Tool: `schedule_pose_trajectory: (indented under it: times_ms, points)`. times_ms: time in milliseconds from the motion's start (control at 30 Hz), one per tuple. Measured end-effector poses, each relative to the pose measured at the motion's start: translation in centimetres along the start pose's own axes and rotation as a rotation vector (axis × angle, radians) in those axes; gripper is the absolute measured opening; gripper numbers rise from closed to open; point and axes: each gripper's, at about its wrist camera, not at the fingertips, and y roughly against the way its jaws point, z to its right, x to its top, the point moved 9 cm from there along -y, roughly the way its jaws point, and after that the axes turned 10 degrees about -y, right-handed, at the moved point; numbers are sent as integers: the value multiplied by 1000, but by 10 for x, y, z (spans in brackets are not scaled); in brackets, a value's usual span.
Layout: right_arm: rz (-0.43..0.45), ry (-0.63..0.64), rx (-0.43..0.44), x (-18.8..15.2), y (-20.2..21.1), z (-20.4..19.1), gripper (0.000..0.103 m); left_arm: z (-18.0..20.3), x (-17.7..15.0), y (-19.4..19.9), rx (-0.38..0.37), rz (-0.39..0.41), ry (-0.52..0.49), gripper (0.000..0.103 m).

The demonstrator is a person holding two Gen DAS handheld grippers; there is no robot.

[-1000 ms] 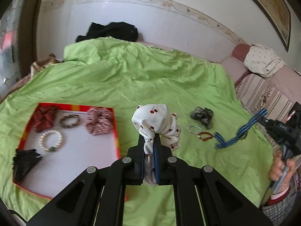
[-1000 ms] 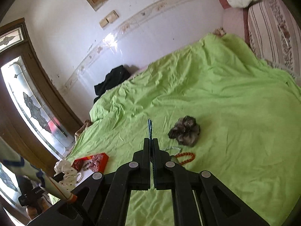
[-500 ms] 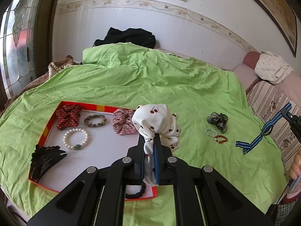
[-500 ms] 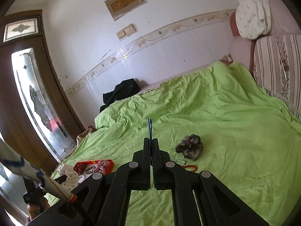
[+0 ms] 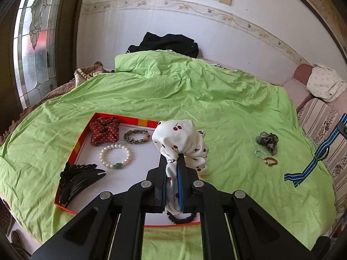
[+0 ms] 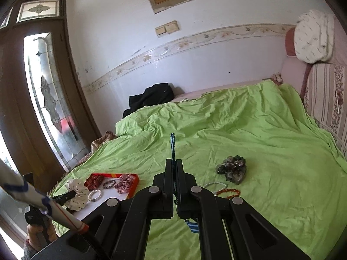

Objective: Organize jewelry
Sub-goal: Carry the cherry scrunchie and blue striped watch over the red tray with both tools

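Note:
My left gripper (image 5: 172, 158) is shut on a white cherry-print scrunchie (image 5: 180, 138) and holds it above the red-rimmed white tray (image 5: 83, 139) on the green bed. The tray holds a red dotted scrunchie (image 5: 104, 130), a leopard band (image 5: 137, 136), a pearl bracelet (image 5: 115, 156), a black claw clip (image 5: 78, 179) and a black hair tie (image 5: 181, 217). My right gripper (image 6: 173, 162) is shut on a blue striped ribbon (image 6: 172, 144), also seen in the left wrist view (image 5: 312, 160). A dark scrunchie (image 6: 232, 169), a pale bead bracelet (image 6: 213, 185) and an orange bead bracelet (image 6: 228, 192) lie on the bedspread.
The green bedspread (image 5: 195, 86) covers the bed. Black clothing (image 5: 164, 43) lies at the far wall. A striped sofa back (image 6: 325, 97) with a white cloth (image 6: 312, 36) stands at the right. A glazed wooden door (image 6: 43, 86) is at the left.
My left gripper has moved back and left with the cherry scrunchie, now over the tray. My right gripper has lifted and tilted up, still holding the ribbon.

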Motion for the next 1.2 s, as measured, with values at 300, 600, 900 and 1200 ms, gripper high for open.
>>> schedule_pose_trajectory:
  times_ms: [300, 600, 900, 1200]
  points:
    - [-48, 73, 17, -10, -15, -46, 2, -6, -9, -5, 30, -16, -19, 8]
    - [-83, 108, 54, -18, -28, -89, 2, -17, -15, -9, 52, -39, -15, 8]
    - [-112, 169, 74, -24, -40, -131, 2, -23, -17, -12, 50, -52, -3, 8]
    - [-147, 224, 84, -35, -56, -167, 2, -30, -16, -12, 13, -46, 41, 8]
